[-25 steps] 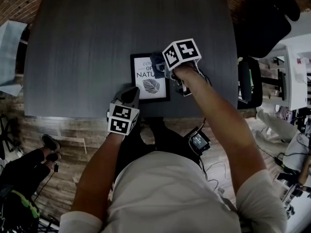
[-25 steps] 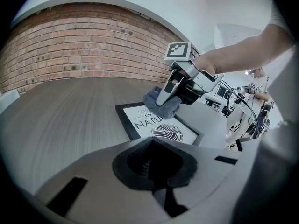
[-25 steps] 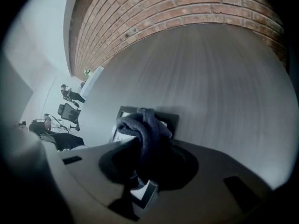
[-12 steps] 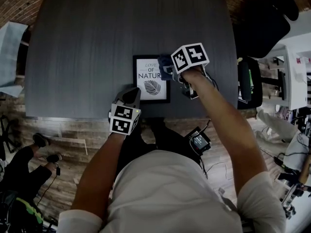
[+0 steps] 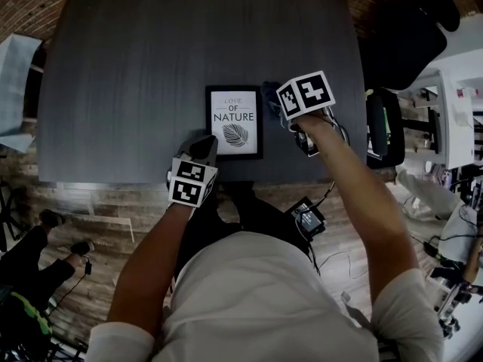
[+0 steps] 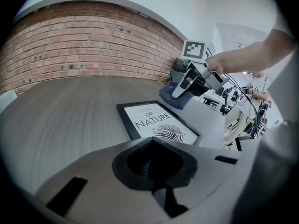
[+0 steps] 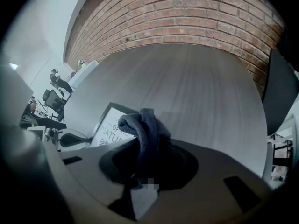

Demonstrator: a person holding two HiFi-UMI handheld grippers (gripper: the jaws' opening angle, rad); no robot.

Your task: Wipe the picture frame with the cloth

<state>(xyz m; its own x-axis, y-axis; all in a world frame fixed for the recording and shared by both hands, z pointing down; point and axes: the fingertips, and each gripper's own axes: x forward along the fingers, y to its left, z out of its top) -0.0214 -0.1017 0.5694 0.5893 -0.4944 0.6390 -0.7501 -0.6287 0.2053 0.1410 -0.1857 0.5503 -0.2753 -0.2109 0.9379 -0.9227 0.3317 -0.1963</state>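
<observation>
- Right gripper view: the right gripper [image 7: 142,164] jaws clamp the bunched cloth [image 7: 142,125].
- Left gripper [image 6: 154,162]: jaws together, empty, near the picture frame [image 5: 235,122].
- The frame lies flat on the table [image 5: 136,66], with the cloth just off its right edge.
- Wiping appears mid-pass; completion unconfirmed.

From the head we look steeply down on the dark table [image 5: 151,66], seeing it whole from far edge to near edge, with the picture frame [image 5: 235,121] small near its front. In the left gripper view we sit low at the table's near edge and face across the top toward the brick wall [image 6: 84,45] — the frame lies close ahead, the right gripper [image 6: 177,93] just past it. In the right gripper view we look from just right of the frame toward that same wall, the cloth [image 7: 142,125] right before the lens. All three views share the frame and tabletop.
</observation>
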